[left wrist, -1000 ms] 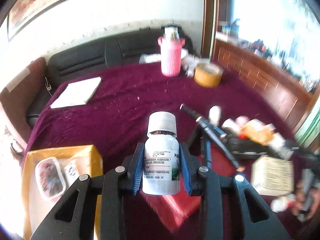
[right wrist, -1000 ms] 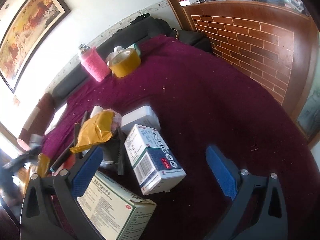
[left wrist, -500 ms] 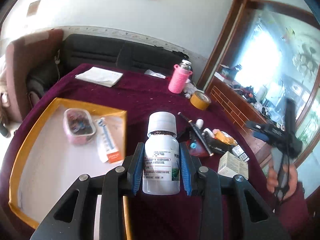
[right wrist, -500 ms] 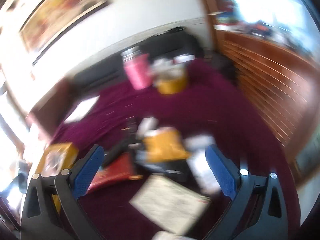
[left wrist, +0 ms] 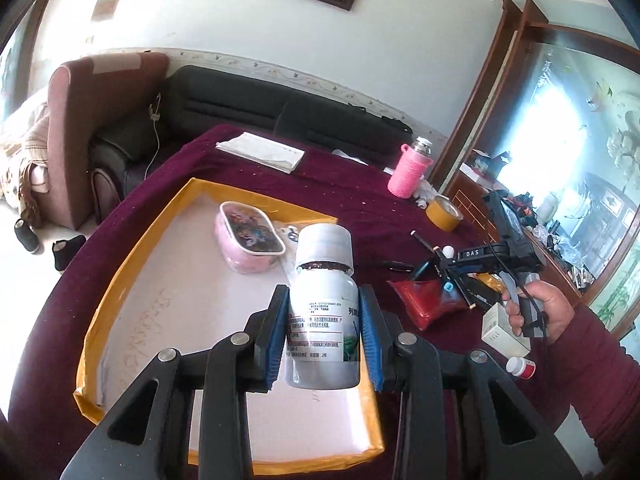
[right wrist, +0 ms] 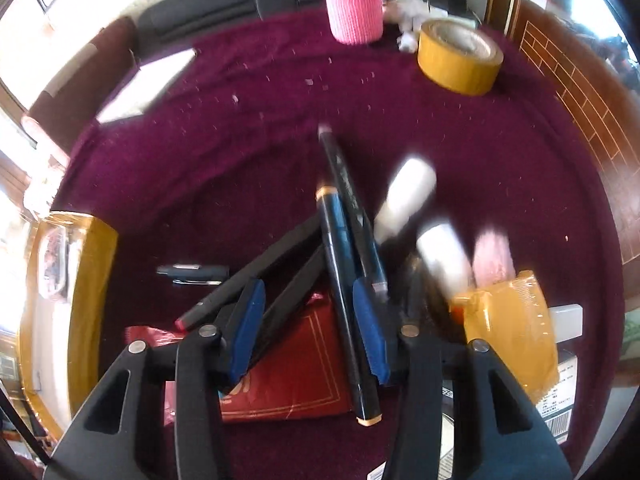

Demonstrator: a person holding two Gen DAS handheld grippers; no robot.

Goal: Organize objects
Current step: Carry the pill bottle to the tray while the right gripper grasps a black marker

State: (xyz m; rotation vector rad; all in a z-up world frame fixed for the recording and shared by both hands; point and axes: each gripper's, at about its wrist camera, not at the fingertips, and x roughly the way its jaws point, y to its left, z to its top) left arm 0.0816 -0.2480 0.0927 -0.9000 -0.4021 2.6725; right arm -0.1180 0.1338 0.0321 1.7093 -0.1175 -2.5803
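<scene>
My left gripper (left wrist: 323,338) is shut on a white pill bottle (left wrist: 323,312) with a white cap, held upright above the yellow-rimmed tray (left wrist: 120,280). The tray holds a pink case (left wrist: 250,240). My right gripper (right wrist: 308,328) is partly closed, its jaws a marker's width or two apart, low over a pile of black markers (right wrist: 340,248) lying on a red pouch (right wrist: 296,376). One long marker runs between its pads; I cannot tell whether it is gripped. In the left wrist view the right gripper (left wrist: 452,276) hovers over that pile.
A pink-sleeved flask (right wrist: 354,4) and a yellow tape roll (right wrist: 460,56) stand at the back of the maroon table (right wrist: 240,140). White bottles (right wrist: 404,200), an orange packet (right wrist: 508,328) and medicine boxes (left wrist: 500,328) lie right. A black pen (right wrist: 192,272) lies left.
My left gripper carried the bottle left, over the tray. My right gripper swung from the boxes to the markers, dropped low, and its jaws narrowed from wide open.
</scene>
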